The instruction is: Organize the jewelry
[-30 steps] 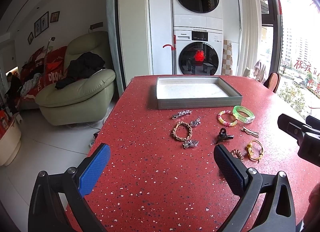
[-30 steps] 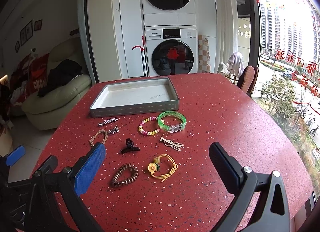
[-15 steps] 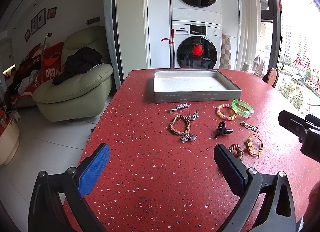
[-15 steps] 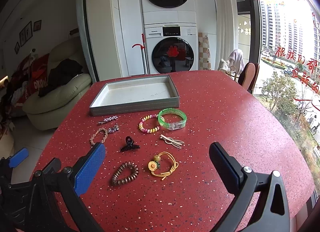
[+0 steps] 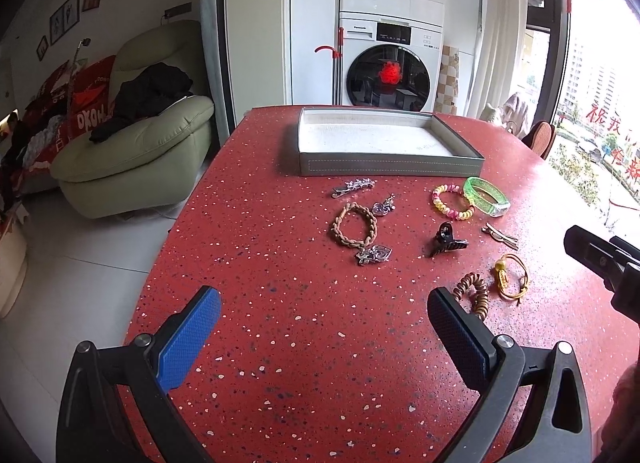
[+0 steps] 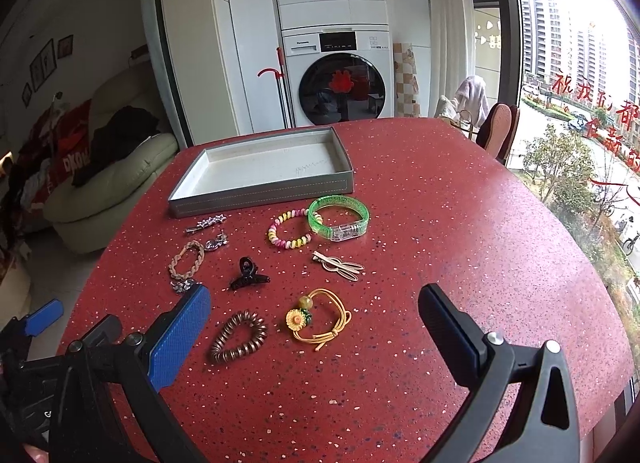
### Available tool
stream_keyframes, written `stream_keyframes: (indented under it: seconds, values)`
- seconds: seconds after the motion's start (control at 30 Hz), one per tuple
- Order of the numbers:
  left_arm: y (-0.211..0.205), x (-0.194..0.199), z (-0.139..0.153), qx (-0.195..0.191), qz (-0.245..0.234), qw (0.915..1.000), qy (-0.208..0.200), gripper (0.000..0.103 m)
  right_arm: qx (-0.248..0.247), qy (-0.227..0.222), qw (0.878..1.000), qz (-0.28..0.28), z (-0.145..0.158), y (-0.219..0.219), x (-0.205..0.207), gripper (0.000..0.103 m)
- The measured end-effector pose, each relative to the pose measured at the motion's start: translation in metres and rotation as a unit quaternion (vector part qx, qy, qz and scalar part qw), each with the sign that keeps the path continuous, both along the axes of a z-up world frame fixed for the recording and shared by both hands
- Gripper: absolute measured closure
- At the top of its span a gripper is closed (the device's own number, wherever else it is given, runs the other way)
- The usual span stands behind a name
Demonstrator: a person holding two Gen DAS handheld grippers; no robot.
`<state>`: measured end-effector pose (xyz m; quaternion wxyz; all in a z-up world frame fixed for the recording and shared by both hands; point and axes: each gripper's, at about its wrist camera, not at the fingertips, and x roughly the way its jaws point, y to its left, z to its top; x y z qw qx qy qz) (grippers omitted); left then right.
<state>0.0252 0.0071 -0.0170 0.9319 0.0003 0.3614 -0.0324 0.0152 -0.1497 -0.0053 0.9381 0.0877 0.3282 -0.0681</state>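
Jewelry sits loose on red speckled tabletop, none of it in the grey tray yet. Tray lies toward far edge of tabletop, white lining bare.

Just in front of tray's near wall: star hair clip on left, pastel bead bracelet mid, green translucent bangle to its right, the two touching or overlapping at one spot. Behind that row toward near edge: braided tan bracelet w/ small silver charm pieces beside it at top and bottom, black claw clip, gold bunny-shaped clip. Closest to near edge: brown coil hair tie and yellow cord tie w/ sunflower, side by side, apart from each other.

Left hand-held gripper released, fingers spread wide, hovering above tabletop near its near-left part, nothing between pads; braided bracelet and silver charm lie ahead of it. Right hand-held gripper also released, jaws wide, above near edge; coil tie and sunflower tie sit in the gap between its fingers as seen from right wrist cam, contact w/ tabletop can't be told. Right gripper body shows at right edge of left wrist view.
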Motion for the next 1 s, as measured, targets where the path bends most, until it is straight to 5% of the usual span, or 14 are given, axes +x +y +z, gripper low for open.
stream_keyframes:
  seconds: [0.6, 1.0]
  values:
    - [-0.009, 0.017, -0.016, -0.003, -0.035, 0.9977, 0.058, 0.0, 0.0, 0.051, 0.999, -0.01, -0.017, -0.022, 0.009, 0.0]
    - [-0.05, 0.053, -0.034, -0.007, -0.138, 0.9836, 0.117, 0.0, -0.021, 0.138, 0.99, -0.008, -0.051, -0.041, 0.043, 0.0]
